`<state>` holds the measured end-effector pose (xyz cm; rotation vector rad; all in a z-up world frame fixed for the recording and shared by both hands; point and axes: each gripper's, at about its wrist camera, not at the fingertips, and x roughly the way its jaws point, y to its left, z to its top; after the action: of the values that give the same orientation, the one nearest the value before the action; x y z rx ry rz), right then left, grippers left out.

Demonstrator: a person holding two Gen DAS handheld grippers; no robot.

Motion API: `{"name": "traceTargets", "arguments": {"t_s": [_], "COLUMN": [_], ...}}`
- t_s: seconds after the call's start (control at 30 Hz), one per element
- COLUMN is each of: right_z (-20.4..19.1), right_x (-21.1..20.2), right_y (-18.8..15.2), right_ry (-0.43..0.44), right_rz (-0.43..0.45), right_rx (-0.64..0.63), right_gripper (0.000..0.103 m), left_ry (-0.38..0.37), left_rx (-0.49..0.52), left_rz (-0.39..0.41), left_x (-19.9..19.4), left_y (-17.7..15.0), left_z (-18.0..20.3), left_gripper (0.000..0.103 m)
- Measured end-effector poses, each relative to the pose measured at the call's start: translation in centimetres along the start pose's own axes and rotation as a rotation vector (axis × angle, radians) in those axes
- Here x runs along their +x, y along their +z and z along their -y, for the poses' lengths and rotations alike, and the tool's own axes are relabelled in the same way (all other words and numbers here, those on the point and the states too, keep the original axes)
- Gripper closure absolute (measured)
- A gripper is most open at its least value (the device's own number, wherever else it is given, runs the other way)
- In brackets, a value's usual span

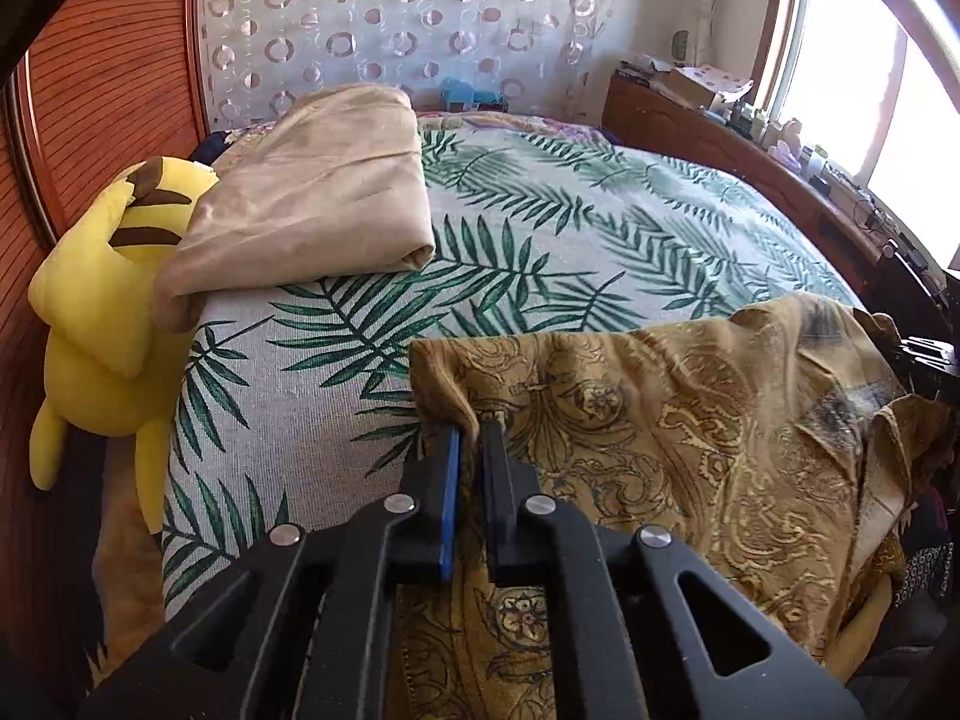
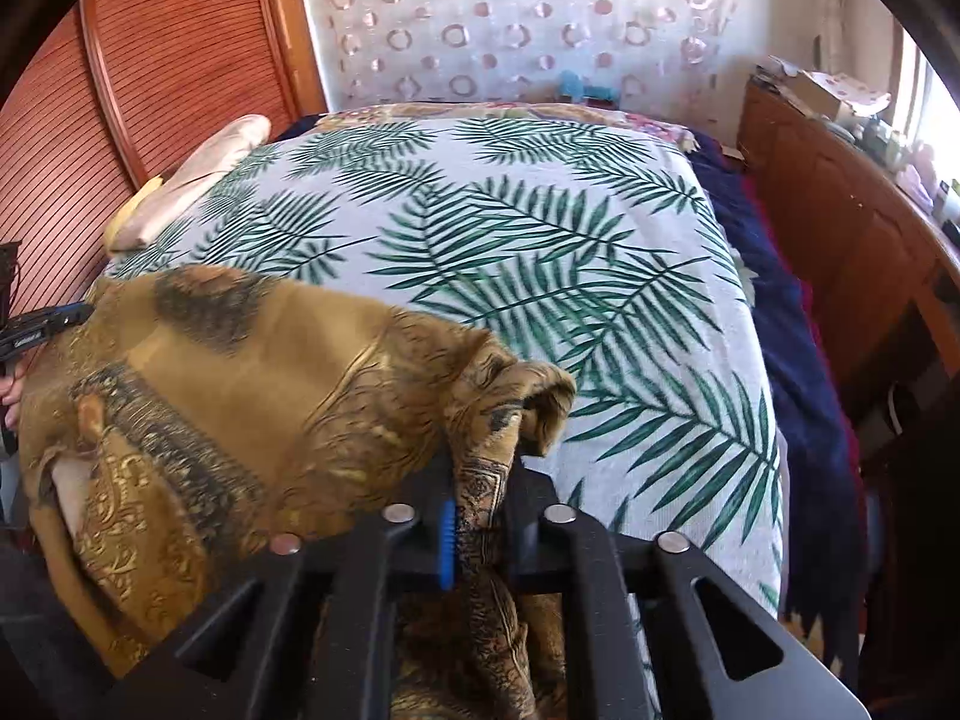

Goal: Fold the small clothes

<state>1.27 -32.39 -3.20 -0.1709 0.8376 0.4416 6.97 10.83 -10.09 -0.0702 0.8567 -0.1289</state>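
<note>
Over the near edge of the bed (image 1: 540,228), far left, a yellow plush toy (image 1: 102,324) and a folded beige cloth (image 1: 312,192) sit clear of the action. Left gripper (image 1: 471,438), jaws pinched tight on one corner of the gold patterned shirt (image 1: 690,420). Right gripper (image 2: 483,474) clamps the other corner, shirt stretched left-to-right between them, ready to lay forward onto the bed.

a home bedroom: leaf-print bed (image 1: 540,228), wooden wardrobe (image 2: 180,48), curtain (image 1: 390,18).
</note>
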Motion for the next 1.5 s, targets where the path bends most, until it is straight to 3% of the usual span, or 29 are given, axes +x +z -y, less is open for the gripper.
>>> {"name": "traceTargets", "arguments": {"t_s": [0.07, 0.2, 0.37, 0.63, 0.8, 0.97, 1.1, 1.2, 1.27, 1.3, 1.33, 1.37, 1.4, 1.5], "right_z": [-0.5, -0.8, -2.2, -4.6, -5.0, -5.1, -5.3, -5.3, -5.0, -5.3, -5.3, -4.9, -4.5, -4.3], "right_x": [-1.0, -5.7, -12.9, -20.2, -22.4, -23.3, -20.3, -15.1, -10.3, -7.9, -5.5, -2.5, 0.4, 5.9], "right_y": [-0.2, -0.2, -0.1, 0.3, 2.2, 6.8, 12.3, 17.0, 19.4, 20.2, 20.9, 21.3, 21.3, 19.7], "right_ry": [-0.003, -0.002, 0.003, -0.02, -0.063, -0.1, -0.167, -0.251, -0.291, -0.304, -0.324, -0.365, -0.402, -0.39], "right_rz": [0.028, 0.134, 0.303, 0.484, 0.553, 0.612, 0.609, 0.546, 0.502, 0.476, 0.431, 0.356, 0.286, 0.158], "right_rx": [-0.006, 0.065, 0.047, -0.035, -0.086, -0.133, -0.167, -0.175, -0.148, -0.145, -0.138, -0.12, -0.107, -0.089], "right_gripper": [0.096, 0.096, 0.097, 0.097, 0.097, 0.097, 0.097, 0.097, 0.097, 0.087, 0.078, 0.06, 0.055, 0.055], "left_ry": [0.044, 0.004, -0.006, -0.038, -0.046, -0.009, 0.043, 0.102, 0.122, 0.119, 0.116, 0.134, 0.137, 0.073], "left_rx": [0.022, 0.007, -0.002, -0.009, -0.001, 0.009, 0.018, 0.01, 0.019, 0.026, 0.039, 0.052, 0.058, 0.055], "left_rz": [0.047, 0.184, 0.331, 0.478, 0.564, 0.637, 0.622, 0.563, 0.495, 0.456, 0.404, 0.365, 0.349, 0.258], "left_x": [-1.8, -7.7, -13.6, -17.6, -19.5, -20.4, -18.3, -13.1, -9.3, -7.6, -5.5, -3.3, -2.1, 0.5], "left_y": [0.0, 0.3, 0.4, 2.4, 5.6, 12.5, 18.4, 22.0, 22.5, 22.3, 21.9, 20.9, 19.9, 17.1], "left_z": [0.6, 1.3, 1.9, 2.6, 2.4, 1.3, 0.5, -0.7, -1.0, -1.1, -1.1, -1.3, -1.4, -2.0], "left_gripper": [0.097, 0.099, 0.099, 0.1, 0.1, 0.1, 0.1, 0.1, 0.096, 0.092, 0.081, 0.069, 0.063, 0.041]}}
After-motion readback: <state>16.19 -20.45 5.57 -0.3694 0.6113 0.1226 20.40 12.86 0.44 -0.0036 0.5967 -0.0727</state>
